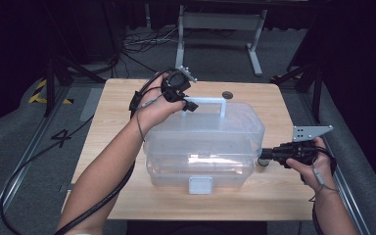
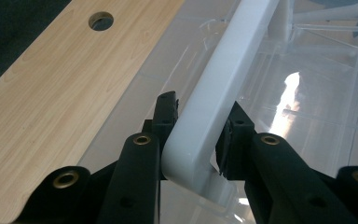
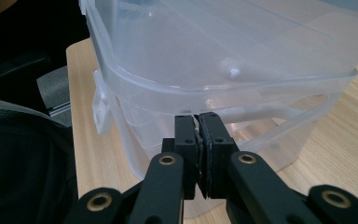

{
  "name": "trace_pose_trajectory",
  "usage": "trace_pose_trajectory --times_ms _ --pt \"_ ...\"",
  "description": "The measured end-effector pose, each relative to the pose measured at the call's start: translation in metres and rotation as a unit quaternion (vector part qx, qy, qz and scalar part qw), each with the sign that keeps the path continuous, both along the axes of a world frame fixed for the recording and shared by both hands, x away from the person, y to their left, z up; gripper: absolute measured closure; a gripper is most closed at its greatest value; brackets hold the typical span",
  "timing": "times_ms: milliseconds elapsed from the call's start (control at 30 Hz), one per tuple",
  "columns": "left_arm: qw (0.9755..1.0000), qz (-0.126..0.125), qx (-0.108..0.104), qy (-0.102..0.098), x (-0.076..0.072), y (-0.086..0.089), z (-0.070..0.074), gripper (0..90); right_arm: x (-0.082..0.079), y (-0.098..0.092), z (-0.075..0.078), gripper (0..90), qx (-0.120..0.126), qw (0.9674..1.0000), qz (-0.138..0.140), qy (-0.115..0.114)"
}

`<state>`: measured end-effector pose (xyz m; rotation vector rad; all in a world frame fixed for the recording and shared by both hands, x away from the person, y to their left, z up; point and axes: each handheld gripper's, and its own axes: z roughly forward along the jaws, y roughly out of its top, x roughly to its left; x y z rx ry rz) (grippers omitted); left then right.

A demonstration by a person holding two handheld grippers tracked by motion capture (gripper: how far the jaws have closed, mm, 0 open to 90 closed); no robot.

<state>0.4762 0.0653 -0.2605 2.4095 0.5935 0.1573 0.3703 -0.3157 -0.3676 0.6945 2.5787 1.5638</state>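
A clear plastic storage box (image 1: pixel 203 142) stands in the middle of the wooden table (image 1: pixel 107 127). Its lid carries a white handle (image 1: pixel 208 101), and a white latch (image 1: pixel 200 185) sits at the front. My left gripper (image 1: pixel 190 105) reaches over the lid from the far left and is shut on the left end of the handle (image 2: pixel 223 84), one pad on each side of it. My right gripper (image 1: pixel 262 155) lies level against the box's right end. Its jaws (image 3: pixel 198 119) are pressed together just under the lid's rim (image 3: pixel 228 88); I cannot tell whether a thin edge lies between them.
A round cable hole (image 1: pixel 227 95) opens in the table behind the box. Bare tabletop runs along the left side and the front edge. Cables trail from both grippers off the table. Metal frame legs (image 1: pixel 252 44) stand on the grey floor beyond.
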Motion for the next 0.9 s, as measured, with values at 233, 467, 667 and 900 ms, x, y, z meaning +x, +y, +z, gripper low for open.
trace_pose_trajectory --times_ms 233,467,667,900 --pt "1.0 -0.001 -0.003 0.004 0.0 0.001 0.0 72.8 0.0 0.003 0.0 89.0 -0.004 1.0 0.004 -0.003" --pt "0.9999 -0.003 -0.008 0.012 0.0 0.003 -0.002 69.8 0.0 0.004 -0.001 90.0 -0.008 1.0 0.003 0.001" --pt "0.9998 0.002 -0.019 0.005 -0.006 0.011 0.003 62.1 0.001 0.004 -0.001 90.0 -0.004 1.0 0.003 0.005" --pt "0.9994 0.013 -0.024 -0.024 -0.015 0.02 0.01 63.1 0.002 0.006 0.0 90.0 -0.007 1.0 0.001 -0.001"
